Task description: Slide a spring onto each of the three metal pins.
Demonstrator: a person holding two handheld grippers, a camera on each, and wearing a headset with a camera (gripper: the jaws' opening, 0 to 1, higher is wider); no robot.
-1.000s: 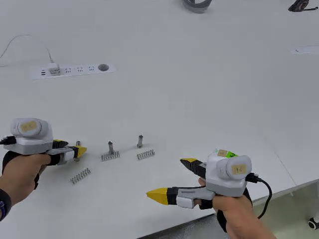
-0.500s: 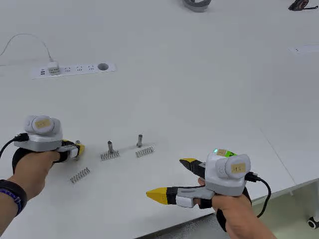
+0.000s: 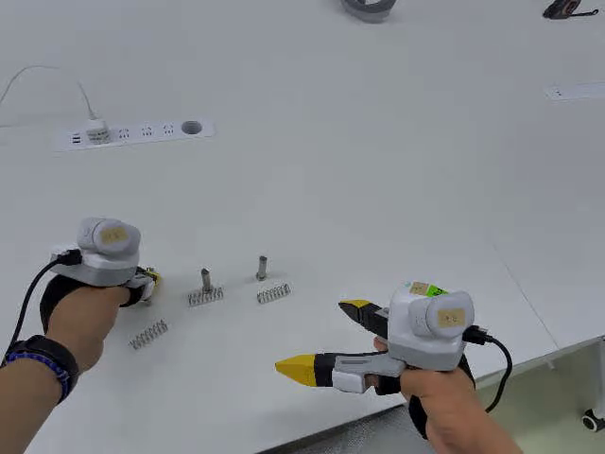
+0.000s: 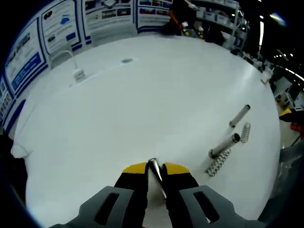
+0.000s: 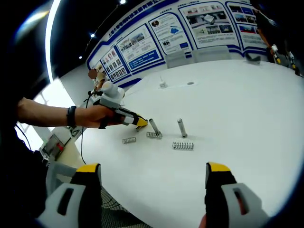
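My left gripper (image 3: 145,281) rests low on the white table at the left, shut on a metal pin (image 4: 155,169) that shows between its yellow tips (image 4: 135,168). Two more pins (image 3: 206,279) (image 3: 262,267) stand upright to its right, each with a spring (image 3: 205,297) (image 3: 274,293) lying at its foot. A third spring (image 3: 149,334) lies nearer me, below the left gripper. My right gripper (image 3: 326,336) hovers at the front right, open and holding nothing, its jaws wide apart and pointing left toward the pins (image 5: 181,127).
A white power strip (image 3: 132,134) with a plugged-in cable lies at the far left of the table (image 3: 378,170). Dark objects sit at the far edge (image 3: 371,8). The table's front edge runs just under the right gripper.
The left hand has shifted right and rolled, turning the gripper more upright with the pin still in it. The right gripper has stayed put.
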